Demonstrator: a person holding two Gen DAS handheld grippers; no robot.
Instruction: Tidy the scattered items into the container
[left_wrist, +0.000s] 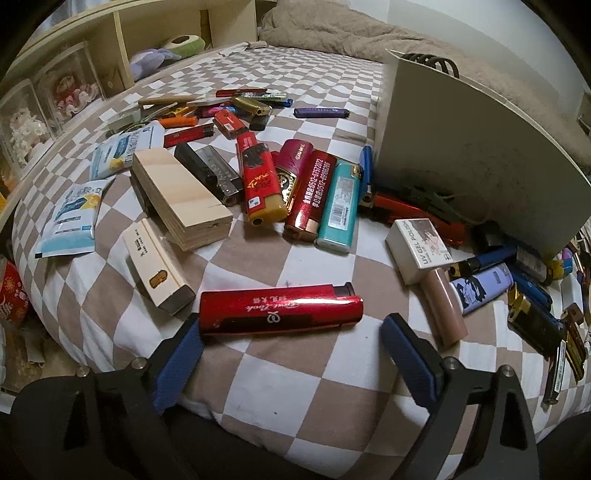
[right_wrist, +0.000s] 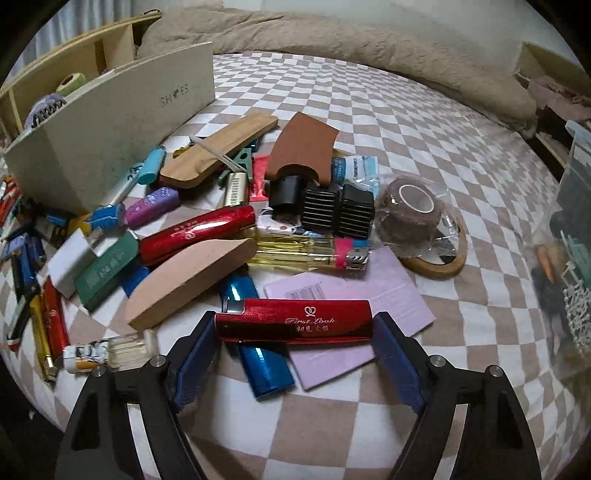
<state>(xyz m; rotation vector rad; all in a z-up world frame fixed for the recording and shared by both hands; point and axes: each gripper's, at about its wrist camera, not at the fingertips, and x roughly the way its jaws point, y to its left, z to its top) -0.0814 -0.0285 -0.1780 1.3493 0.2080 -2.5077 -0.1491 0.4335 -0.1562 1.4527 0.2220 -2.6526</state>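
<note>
A glossy red lighter (left_wrist: 280, 308) lies crosswise on the checked bedspread between the fingers of my left gripper (left_wrist: 291, 326). The left pad touches one end and a gap shows at the right pad, so the gripper is open. In the right wrist view another red lighter (right_wrist: 295, 321), printed "First Look", rests over a blue lighter (right_wrist: 258, 354) and a lilac paper (right_wrist: 354, 295). My right gripper (right_wrist: 295, 323) has both pads against its ends. The beige shoe box (left_wrist: 461, 155) (right_wrist: 110, 122) stands just beyond the clutter.
Many lighters, wooden blocks (left_wrist: 181, 199), wipe sachets (left_wrist: 74, 218) and a nail polish box (left_wrist: 417, 247) are scattered around. Black ribbed parts (right_wrist: 336, 210), a brown tape roll (right_wrist: 410, 210) and a tan block (right_wrist: 192, 277) lie ahead. A shelf (left_wrist: 74, 74) and the bed edge are at left.
</note>
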